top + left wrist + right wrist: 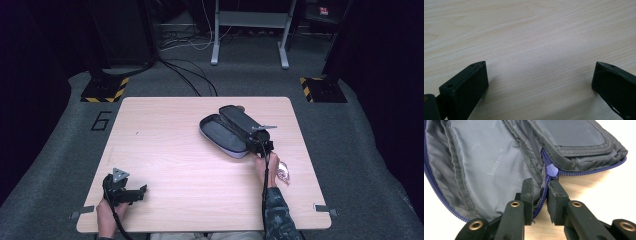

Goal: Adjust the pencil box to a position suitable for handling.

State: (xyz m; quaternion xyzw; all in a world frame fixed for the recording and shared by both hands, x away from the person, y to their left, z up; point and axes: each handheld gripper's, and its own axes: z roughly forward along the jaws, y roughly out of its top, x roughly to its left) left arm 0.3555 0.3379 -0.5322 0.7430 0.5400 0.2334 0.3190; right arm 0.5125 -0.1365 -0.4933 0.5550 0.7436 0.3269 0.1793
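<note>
My right gripper (541,192) was clamped on the zipper edge of the open pouch (231,131), right of frame centre, long axis upper-left to lower-right. Left gripper (131,192) sat released at lower left on the wood table (165,150); grey carpet, cables behind.

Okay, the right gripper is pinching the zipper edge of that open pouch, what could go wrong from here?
1. The right gripper has its fingers closed on the blue zipper tape and thin grey lining of the open black fabric pouch, not on the blue zipper pull; the grip could slip or snag the lining.
2. The left gripper rests open on the light wooden table, away from the pouch, so pulling may drag the whole pouch.
</note>
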